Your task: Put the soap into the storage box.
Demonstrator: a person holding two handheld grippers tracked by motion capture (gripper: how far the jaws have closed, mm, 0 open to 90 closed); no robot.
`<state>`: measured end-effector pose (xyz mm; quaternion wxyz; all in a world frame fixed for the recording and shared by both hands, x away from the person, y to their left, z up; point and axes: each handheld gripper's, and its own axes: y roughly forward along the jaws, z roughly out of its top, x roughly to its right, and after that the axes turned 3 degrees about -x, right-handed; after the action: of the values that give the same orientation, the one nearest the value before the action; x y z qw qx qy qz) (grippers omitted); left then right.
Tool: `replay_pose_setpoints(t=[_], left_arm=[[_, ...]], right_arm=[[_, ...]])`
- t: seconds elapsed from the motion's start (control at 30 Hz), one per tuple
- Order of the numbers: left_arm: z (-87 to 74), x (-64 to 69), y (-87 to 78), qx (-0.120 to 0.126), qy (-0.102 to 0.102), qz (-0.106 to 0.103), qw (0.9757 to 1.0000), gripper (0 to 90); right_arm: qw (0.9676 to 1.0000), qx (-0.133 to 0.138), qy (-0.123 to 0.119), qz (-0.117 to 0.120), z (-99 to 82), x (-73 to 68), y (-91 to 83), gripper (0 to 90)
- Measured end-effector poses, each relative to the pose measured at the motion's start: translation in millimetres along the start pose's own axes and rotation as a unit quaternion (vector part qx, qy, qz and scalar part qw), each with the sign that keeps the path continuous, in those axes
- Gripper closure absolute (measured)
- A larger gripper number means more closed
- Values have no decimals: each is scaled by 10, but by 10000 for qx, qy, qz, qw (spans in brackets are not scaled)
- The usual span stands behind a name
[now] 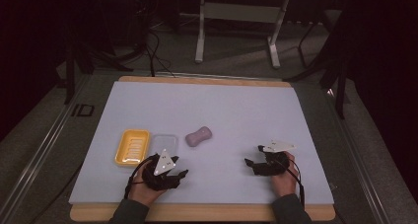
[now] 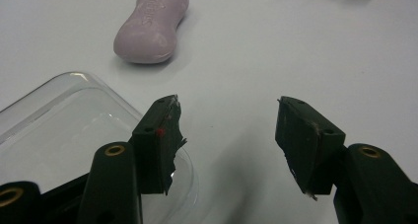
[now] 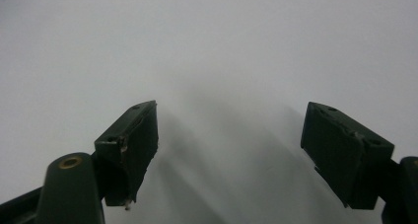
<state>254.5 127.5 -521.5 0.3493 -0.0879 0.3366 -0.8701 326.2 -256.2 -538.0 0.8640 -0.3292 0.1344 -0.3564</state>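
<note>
Both tools sit low near the front edge of the tabletop (image 1: 207, 105), and both are released — jaws spread wide, nothing between them. The left gripper (image 2: 226, 135) hovers right over the corner of the clear lid (image 2: 59, 130), which lies just beside the yellow soap dish (image 1: 132, 147) toward the left side of the tabletop. The purple soap bar (image 2: 152, 25) lies bare on the surface a little past the lid, nearer the middle, apart from both. The right gripper (image 3: 229, 145) waits over bare white surface toward the front right corner.

Risks from here, as I judge it: the soap is rounded and waisted — pinch it off-centre and it could squirt out or spin away. The left jaw is so close over the lid that a careless reach could clip it and shove it into the dish.

Writing: raised lettering is pressed into the soap, too blurred to read. "ID" is marked beside the tabletop's left edge.
</note>
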Motion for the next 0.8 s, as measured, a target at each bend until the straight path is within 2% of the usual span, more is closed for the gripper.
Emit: replay_pose_setpoints(t=[0.1, 0.17, 0.23, 0.27, 0.33, 0.4, 0.47, 0.57, 0.63, 0.67, 0.8], left_arm=[[23, 7, -5, -68, 94, -20, 9999, 429], [50, 18, -15, -107, 226, -41, 9997, 430], [50, 18, -15, -107, 226, -41, 9997, 431], [91, 3, -27, -157, 282, -94, 9994, 432], [148, -13, -41, -185, 377, -113, 9991, 432], [148, -13, -41, -185, 377, -113, 9991, 432], [240, -67, -68, -151, 478, -115, 9987, 432], [309, -140, -87, -83, 451, -79, 9989, 428], [309, -140, -87, -83, 451, -79, 9989, 425], [368, -216, -104, -9, 357, -184, 9992, 419], [402, -275, -102, 0, 294, -266, 9992, 414]], right_arm=[[10000, 57, 35, -42, -6, 1, -9, 218], [10000, 76, 2, -48, -8, -3, -13, 217], [9999, 106, -31, -103, -10, -15, -15, 217], [9996, 169, -105, -185, -16, -36, -26, 209], [9995, 200, -126, -207, -21, -43, -39, 209], [9994, 244, -109, -201, -24, -36, -44, 209], [9995, 257, -59, -175, -26, -28, -50, 208], [9994, 260, -97, -200, -26, -33, -46, 204], [9993, 264, -109, -227, -26, -37, -46, 204], [9993, 280, -116, -235, -28, -41, -48, 200], [9993, 304, -77, -218, -30, -32, -53, 200]])
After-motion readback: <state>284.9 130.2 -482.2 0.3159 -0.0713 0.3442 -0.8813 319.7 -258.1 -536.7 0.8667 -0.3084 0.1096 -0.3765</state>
